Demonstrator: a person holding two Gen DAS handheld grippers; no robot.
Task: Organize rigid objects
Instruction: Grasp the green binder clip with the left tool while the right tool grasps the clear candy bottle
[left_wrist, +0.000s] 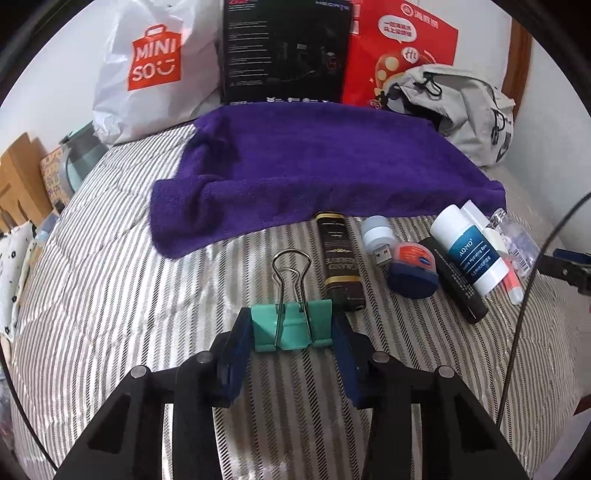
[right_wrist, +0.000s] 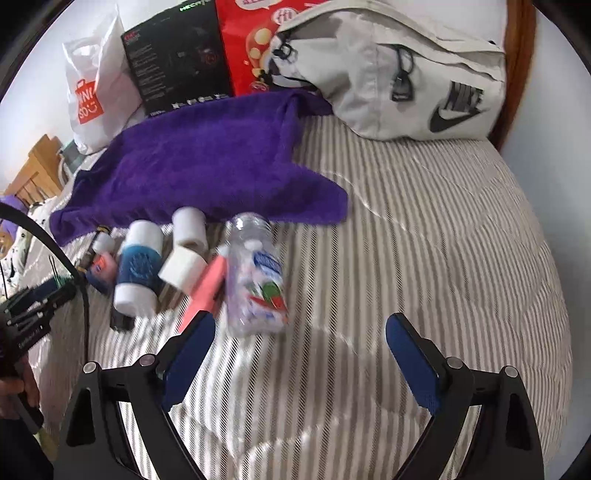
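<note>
Binder clip (left_wrist: 291, 325) sits clamped between the left gripper (left_wrist: 290, 334) pads over striped bedding (left_wrist: 110, 295), purple towel (left_wrist: 325, 166) at twelve o'clock. Right gripper (right_wrist: 301, 350) gapes wide, clear bottle (right_wrist: 256, 277) at eleven o'clock.

both wrist views look low and close across the striped bed (left_wrist: 110, 295), sharing the purple towel (left_wrist: 332, 166) and bags behind.

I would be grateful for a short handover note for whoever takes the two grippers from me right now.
Left gripper: shut on the teal binder clip, held over the striped bedcover.
Right gripper: open, holding nothing, just short of the clear bottle.
Other items lie loose beside the purple towel: black lighter, white-and-blue tube, USB light, pink tube.
Done: clip picked up. Left: place it, then sort the rest.
</note>
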